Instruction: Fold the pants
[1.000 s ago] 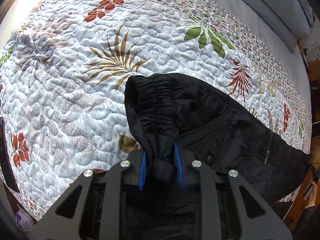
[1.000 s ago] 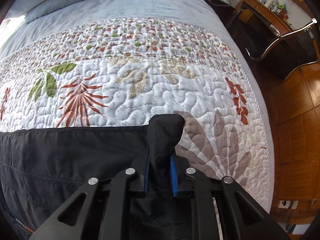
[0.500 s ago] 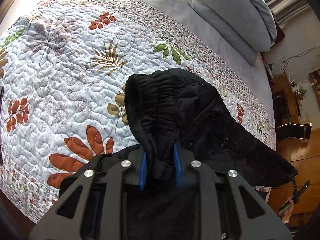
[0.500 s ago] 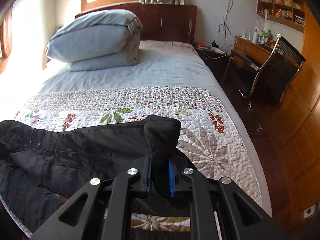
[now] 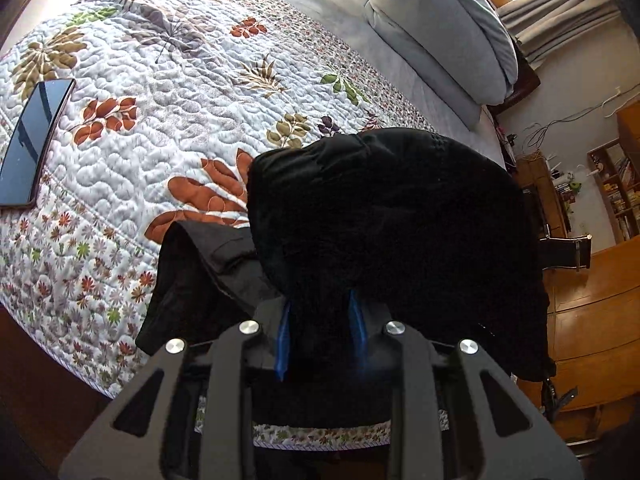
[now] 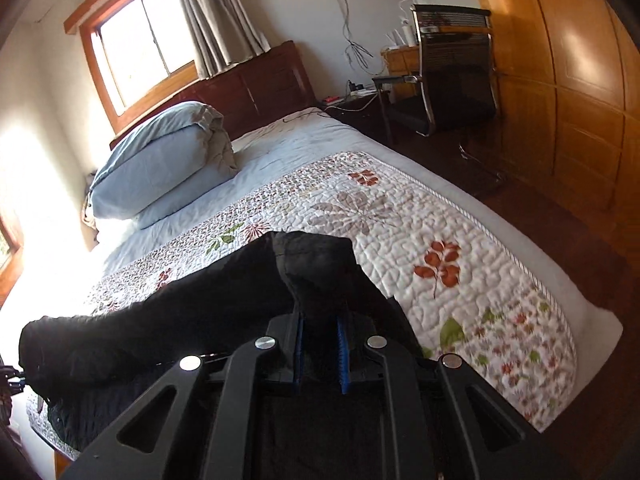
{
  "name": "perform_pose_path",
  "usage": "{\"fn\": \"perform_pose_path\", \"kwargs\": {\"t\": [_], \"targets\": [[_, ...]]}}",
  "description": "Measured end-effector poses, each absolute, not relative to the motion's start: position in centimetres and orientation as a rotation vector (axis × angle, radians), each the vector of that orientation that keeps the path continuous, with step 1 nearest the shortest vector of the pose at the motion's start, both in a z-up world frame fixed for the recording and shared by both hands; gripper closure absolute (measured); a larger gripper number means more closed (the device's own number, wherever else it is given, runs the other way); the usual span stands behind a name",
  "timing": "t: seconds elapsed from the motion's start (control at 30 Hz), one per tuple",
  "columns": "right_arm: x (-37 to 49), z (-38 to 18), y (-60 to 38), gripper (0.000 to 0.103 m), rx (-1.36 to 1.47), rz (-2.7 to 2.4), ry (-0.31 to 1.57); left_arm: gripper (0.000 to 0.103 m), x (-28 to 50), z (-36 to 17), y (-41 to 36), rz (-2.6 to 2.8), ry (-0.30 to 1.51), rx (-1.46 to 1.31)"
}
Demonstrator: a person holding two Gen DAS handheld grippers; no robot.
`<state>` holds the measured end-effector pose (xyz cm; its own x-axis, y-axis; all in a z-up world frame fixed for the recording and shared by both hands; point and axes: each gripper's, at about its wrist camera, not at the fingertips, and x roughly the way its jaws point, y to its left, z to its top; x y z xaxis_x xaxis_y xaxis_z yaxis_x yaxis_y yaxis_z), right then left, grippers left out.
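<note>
The black pants [image 5: 384, 208] hang lifted over the foot of the bed. My left gripper [image 5: 322, 332] is shut on the elastic waistband, and the cloth bulges up in front of its blue pads. A loose part of the pants [image 5: 200, 264] droops onto the quilt [image 5: 160, 92] below. My right gripper [image 6: 320, 350] is shut on the other end of the pants [image 6: 200, 308], which stretch away to the left above the quilt [image 6: 440, 240].
A black phone [image 5: 34, 140] lies on the quilt at the left. Grey-blue folded bedding [image 6: 160, 160] is piled by the headboard [image 6: 260, 80]. A black office chair [image 6: 452, 64] and wooden wardrobe [image 6: 568, 60] stand to the right of the bed.
Both grippers have risen and pulled back toward the foot of the bed, lifting the pants off the quilt. The views now show more of the room and the phone.
</note>
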<state>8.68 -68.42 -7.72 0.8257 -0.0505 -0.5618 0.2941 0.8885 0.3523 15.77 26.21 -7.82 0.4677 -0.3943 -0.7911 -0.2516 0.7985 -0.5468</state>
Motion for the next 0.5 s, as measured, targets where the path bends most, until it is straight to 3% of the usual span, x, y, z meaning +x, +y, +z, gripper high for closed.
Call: {"fn": "perform_pose_path", "kwargs": {"t": [0.2,0.3,0.37,0.4,0.43,0.47,0.5], "targets": [[5.5,-13.2,-68.7,0.09,0.524,-0.249,0.654,0.072,12.7,-10.3,26.0,-0.097,1.117,-0.63],[4.8,-15.2,-68.4,0.088,0.513,-0.274,0.707,0.061,11.5,-11.1,25.5,-0.083,1.139,-0.564],[4.3,-16.1,-68.3,0.071,0.505,-0.299,0.728,0.056,10.9,-11.2,24.6,-0.077,1.159,-0.461],[3.9,-16.4,-68.4,0.065,0.511,-0.309,0.73,0.051,10.5,-11.1,24.1,-0.06,1.171,-0.402],[3.5,-16.6,-68.5,0.062,0.52,-0.314,0.733,0.032,10.0,-11.2,23.7,-0.018,1.19,-0.353],[3.1,-16.7,-68.5,0.062,0.525,-0.323,0.736,0.021,9.5,-11.2,23.7,0.02,1.196,-0.326],[2.7,-16.8,-68.5,0.062,0.525,-0.334,0.741,0.021,8.7,-11.1,23.9,0.039,1.189,-0.316]]}}
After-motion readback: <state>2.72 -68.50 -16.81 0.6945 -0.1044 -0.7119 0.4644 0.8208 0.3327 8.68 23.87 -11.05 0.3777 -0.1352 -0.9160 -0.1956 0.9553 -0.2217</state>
